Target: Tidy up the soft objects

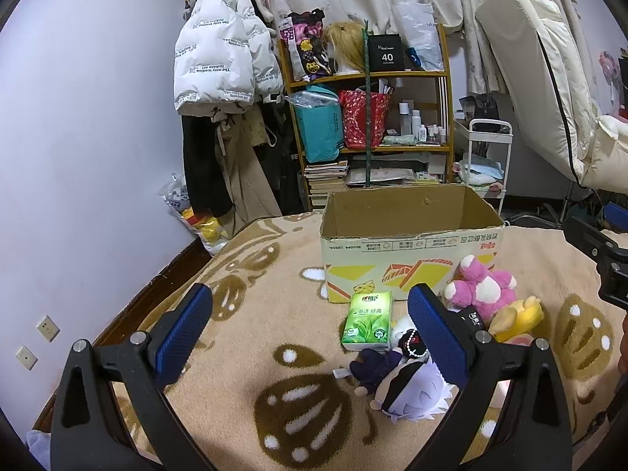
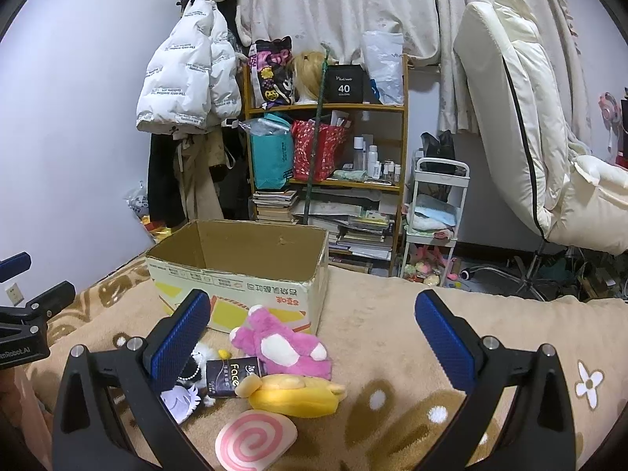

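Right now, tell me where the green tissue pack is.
In the left wrist view, the green tissue pack lies on the blanket just before the cardboard box, left of the pink plush.

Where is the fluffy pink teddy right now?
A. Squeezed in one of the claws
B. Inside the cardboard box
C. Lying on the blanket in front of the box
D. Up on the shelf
C. The pink teddy lies on the blanket just in front of the open cardboard box, beside the yellow plush; both the left claw and the right claw are open and hold nothing.
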